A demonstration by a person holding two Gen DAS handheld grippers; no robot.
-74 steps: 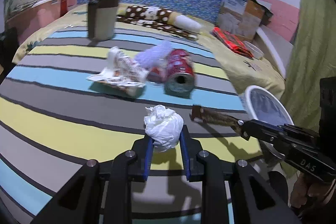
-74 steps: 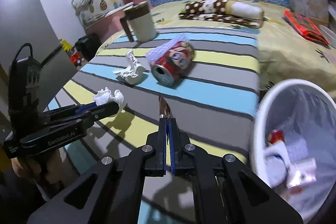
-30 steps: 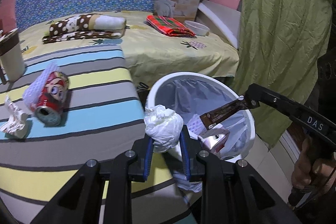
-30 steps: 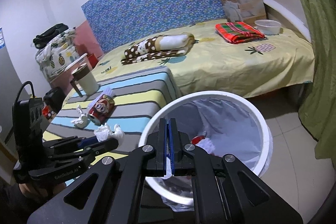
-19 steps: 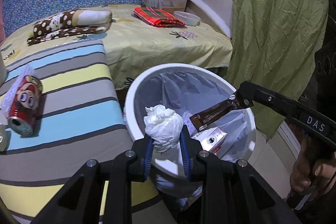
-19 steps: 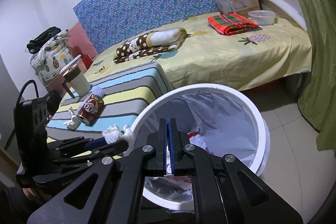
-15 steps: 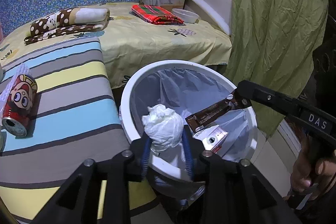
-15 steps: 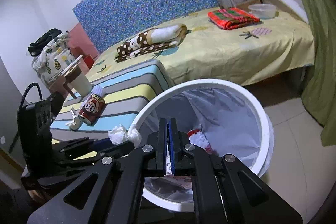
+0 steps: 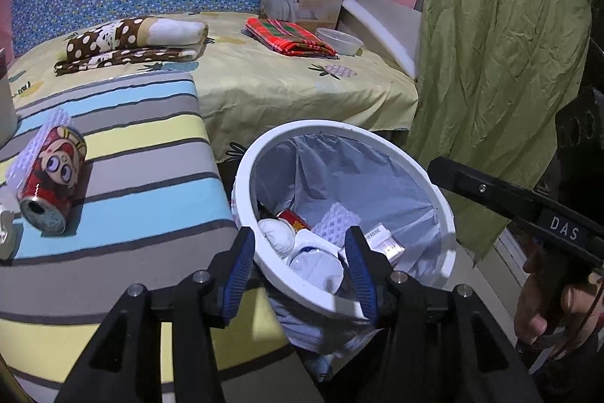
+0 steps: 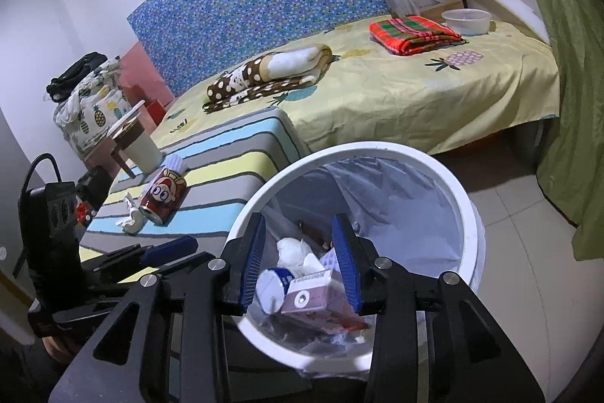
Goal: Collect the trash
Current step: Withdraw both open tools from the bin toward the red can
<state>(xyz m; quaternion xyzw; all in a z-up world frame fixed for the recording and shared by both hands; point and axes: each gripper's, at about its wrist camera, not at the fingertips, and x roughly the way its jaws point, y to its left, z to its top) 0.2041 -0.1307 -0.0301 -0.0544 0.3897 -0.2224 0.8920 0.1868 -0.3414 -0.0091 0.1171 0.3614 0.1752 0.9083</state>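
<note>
Both grippers hang over the white bin [image 9: 445, 210], which stands on the floor just beside the striped bench [image 9: 124, 199]. The left gripper [image 9: 300, 270] has its jaws spread wide and holds nothing; so does the right gripper [image 10: 300, 259]. A white paper wad [image 10: 292, 248] lies inside the bin among a small carton [image 10: 305, 295] and other rubbish. A red can [image 9: 53, 176] lies on its side on the bench.
</note>
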